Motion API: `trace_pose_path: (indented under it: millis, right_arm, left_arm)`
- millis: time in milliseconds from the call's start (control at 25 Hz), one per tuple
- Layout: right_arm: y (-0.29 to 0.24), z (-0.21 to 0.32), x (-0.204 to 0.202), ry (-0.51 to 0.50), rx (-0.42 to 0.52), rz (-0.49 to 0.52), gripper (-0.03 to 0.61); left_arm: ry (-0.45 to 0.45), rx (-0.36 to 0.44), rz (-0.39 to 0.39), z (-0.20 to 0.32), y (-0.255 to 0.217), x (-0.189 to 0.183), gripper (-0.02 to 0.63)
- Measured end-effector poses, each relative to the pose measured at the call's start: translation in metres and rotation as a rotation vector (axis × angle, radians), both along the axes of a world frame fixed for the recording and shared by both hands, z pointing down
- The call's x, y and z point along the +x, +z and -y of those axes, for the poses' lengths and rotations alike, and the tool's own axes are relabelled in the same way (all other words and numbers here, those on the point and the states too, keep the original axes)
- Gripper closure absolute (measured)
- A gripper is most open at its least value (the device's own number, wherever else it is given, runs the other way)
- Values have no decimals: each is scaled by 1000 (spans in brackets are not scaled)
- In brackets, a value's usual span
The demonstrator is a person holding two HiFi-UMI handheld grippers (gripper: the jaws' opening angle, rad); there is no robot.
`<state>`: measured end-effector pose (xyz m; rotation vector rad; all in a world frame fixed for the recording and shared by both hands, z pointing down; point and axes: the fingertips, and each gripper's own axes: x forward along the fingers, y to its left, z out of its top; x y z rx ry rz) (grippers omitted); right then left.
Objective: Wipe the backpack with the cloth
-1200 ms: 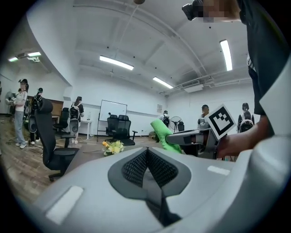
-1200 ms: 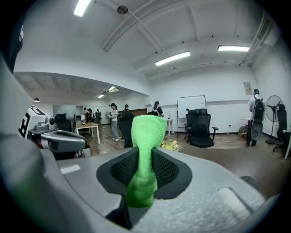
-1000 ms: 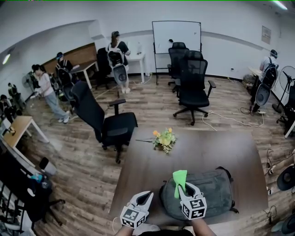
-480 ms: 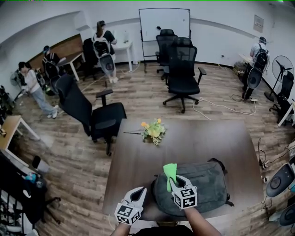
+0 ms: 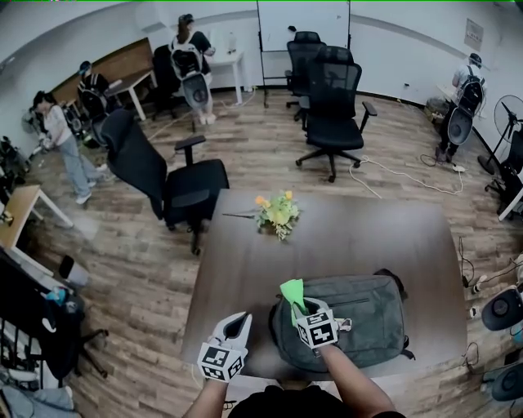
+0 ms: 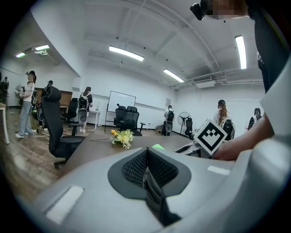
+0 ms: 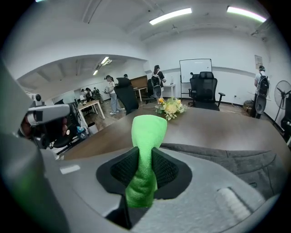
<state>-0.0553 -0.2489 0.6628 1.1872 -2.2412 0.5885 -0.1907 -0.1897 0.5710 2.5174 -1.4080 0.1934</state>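
A grey backpack (image 5: 359, 318) lies flat on the brown table (image 5: 245, 269) near its front edge; its top panel (image 7: 227, 157) shows low in the right gripper view. My right gripper (image 5: 299, 304) hovers over the backpack's left end, shut on a bright green cloth (image 5: 292, 291) that sticks up between the jaws (image 7: 146, 136). My left gripper (image 5: 238, 325) is left of the backpack, over the table's front edge, its jaws pressed together with nothing between them (image 6: 145, 169).
A small bunch of yellow flowers (image 5: 276, 212) lies at the table's far side. Black office chairs (image 5: 159, 175) stand beyond the table. Several people stand by desks at the back of the room, and a whiteboard (image 5: 302, 24) is on the far wall.
The head view has tilted and shifted, so the table and backpack sit higher in frame. My right gripper with the cloth has moved slightly left over the backpack's left end.
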Motion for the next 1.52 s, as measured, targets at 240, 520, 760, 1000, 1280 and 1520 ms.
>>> trace_pose_path:
  millis: [240,520,760,1000,1280,1520]
  right_arm:
    - [15,7,4,26,-37,-31,485]
    - [25,9,3,14,-52,-78,485]
    - [27,17,11,30,-42,-85,483]
    - [32,26,35,106,-87,-74,482]
    - [38,30,76,167,-88,-147,482]
    - [41,29,111,244,-111,-214,482]
  left_arm:
    - [24,-24,-6,-7,6,18,595]
    - [37,-39,-1,-15,9,25,595]
    - [44,-66,-53,-15,10,26,595]
    - [64,-70,-42,-14,9,32,595]
    - [98,-63,-93,-6,-2,47,595]
    - [135,-49,-96,2,-7,61,595]
